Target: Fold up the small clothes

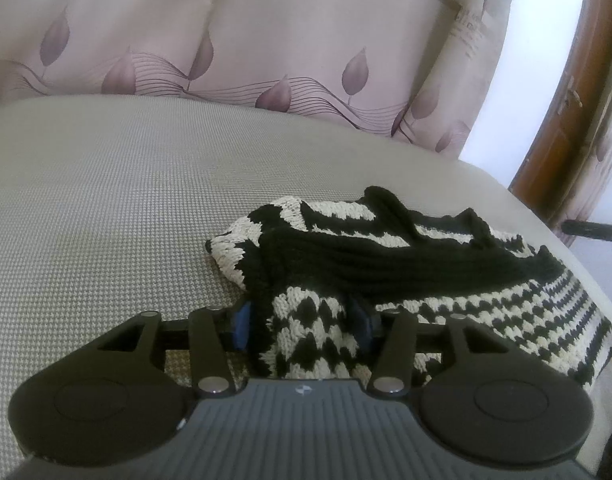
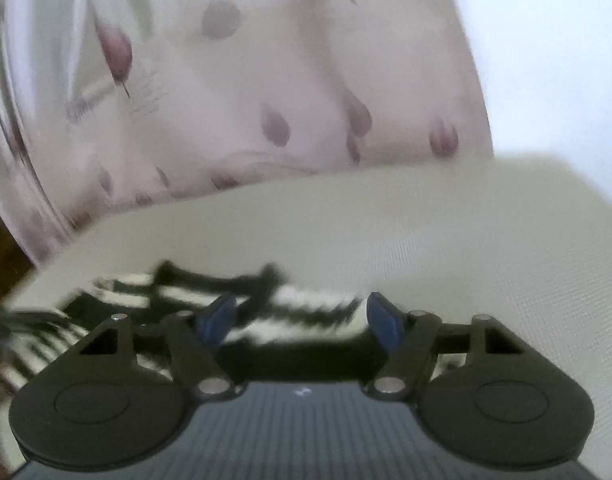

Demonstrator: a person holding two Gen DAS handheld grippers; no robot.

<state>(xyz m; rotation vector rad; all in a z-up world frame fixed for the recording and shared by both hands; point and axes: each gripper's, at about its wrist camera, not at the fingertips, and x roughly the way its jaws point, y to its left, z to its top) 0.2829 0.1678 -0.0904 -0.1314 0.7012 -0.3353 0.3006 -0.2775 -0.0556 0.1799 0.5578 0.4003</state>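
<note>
A small black-and-cream knitted garment [image 1: 406, 264] lies bunched on the beige woven surface [image 1: 106, 208]. My left gripper [image 1: 304, 322] has its blue pads [image 1: 242, 324] on either side of a thick fold of the knit, which fills the gap and hangs down toward the camera. In the blurred right wrist view the same garment [image 2: 306, 312] lies just beyond my right gripper [image 2: 304, 318]. Its blue pads [image 2: 220, 314] stand wide apart above the knit and hold nothing.
A pale pink curtain with leaf print [image 1: 246, 40] hangs behind the surface and also shows in the right wrist view [image 2: 266, 80]. A brown wooden door frame [image 1: 566, 112] stands at the right. The surface's rounded edge [image 1: 546, 216] drops off at the right.
</note>
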